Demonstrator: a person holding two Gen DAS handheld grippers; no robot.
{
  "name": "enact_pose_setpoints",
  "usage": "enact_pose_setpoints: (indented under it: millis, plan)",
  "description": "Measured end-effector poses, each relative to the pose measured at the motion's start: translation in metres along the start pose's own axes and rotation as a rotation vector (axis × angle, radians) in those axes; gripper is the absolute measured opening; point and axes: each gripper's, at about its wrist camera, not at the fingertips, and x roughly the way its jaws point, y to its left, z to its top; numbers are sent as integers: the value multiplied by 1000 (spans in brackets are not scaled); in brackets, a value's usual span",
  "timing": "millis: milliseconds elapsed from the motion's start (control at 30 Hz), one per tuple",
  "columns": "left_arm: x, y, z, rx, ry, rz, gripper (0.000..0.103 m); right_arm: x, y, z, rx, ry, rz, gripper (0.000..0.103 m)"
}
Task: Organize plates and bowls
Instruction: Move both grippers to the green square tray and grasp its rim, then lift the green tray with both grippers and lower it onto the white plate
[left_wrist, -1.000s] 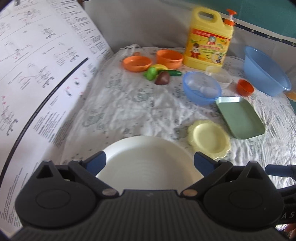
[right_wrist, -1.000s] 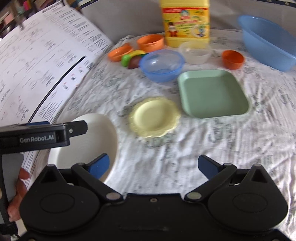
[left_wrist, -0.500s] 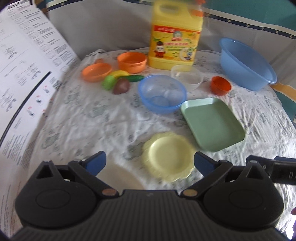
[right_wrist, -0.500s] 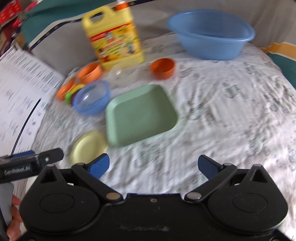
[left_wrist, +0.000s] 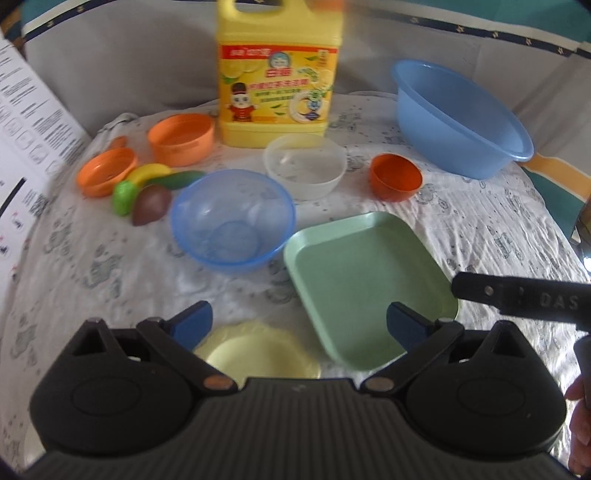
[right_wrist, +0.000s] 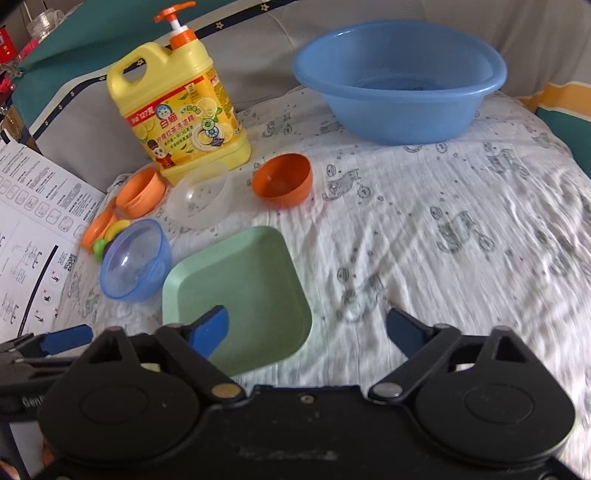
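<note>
The cloth-covered worktop (right_wrist: 461, 229) carries everything, and nothing on it is stacked yet, so the sorting looks barely begun.

Largest is the blue basin (right_wrist: 402, 85) at the far right, standing alone and well apart from the rest. Next to it in size, the yellow detergent jug (left_wrist: 277, 85) stands upright at the back.

The green square plate (left_wrist: 364, 280) lies flat near the front, with nothing on it. Its near edge sits between the jaws of the right gripper (right_wrist: 306, 328), which hangs above it; those jaws stand wide and have just been closing a little, with nothing pressed between them. My guess is that this plate is the next thing to be picked up.

The clear blue bowl (left_wrist: 232, 221) rests just left of the green plate, not nested with anything. Behind it are the clear white bowl (left_wrist: 304, 166), the orange tub (left_wrist: 181, 138) and the orange dish (left_wrist: 107, 171), each on its own.

The pale yellow plate (left_wrist: 258, 350) lies nearest, partly hidden under the left gripper (left_wrist: 299, 321), whose jaws are also wide and empty.

The small orange bowl (left_wrist: 396, 176) sits alone to the right of the white one. Smallest are the toy fruits (left_wrist: 147, 192), bunched beside the orange dish.

All plates and bowls are still to be gathered.
</note>
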Motion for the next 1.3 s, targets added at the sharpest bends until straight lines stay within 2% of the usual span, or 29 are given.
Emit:
enact_pose_setpoints:
  millis: [67, 133, 200, 267, 333, 367, 400, 533, 700, 900, 1100, 1300]
  plan:
    - [8, -3, 2, 4, 9, -9, 94, 11, -3, 7, -2, 10, 7, 86]
    - [15, -3, 5, -1, 22, -21, 89, 21, -3, 10, -7, 23, 12, 77]
    - [23, -5, 6, -5, 36, -33, 81, 30, -4, 12, -8, 34, 11, 74]
    - [30, -7, 7, -3, 53, -54, 70, 37, -4, 13, -13, 38, 19, 63]
    - [35, -10, 7, 9, 63, -65, 62, 45, -4, 15, -18, 46, 27, 46]
    - [38, -13, 7, 16, 70, -69, 54, 48, -4, 16, -21, 50, 29, 41]
    - [41, -15, 7, 21, 79, -78, 51, 51, -4, 16, -22, 55, 30, 36]
    - [46, -24, 7, 52, 79, -82, 46, 54, -8, 16, -19, 54, 37, 26]
    - [50, -37, 10, 78, 79, -98, 45, 49, -20, 14, -15, 57, 36, 24]
    - [57, -39, 9, 76, 101, -84, 48, 50, -28, 19, -29, 49, 23, 24]
    - [61, -39, 8, 82, 103, -79, 49, 54, -14, 13, -140, -6, -14, 26]
    - [63, -42, 9, 92, 97, -72, 51, 58, -7, 12, -195, -38, -41, 26]
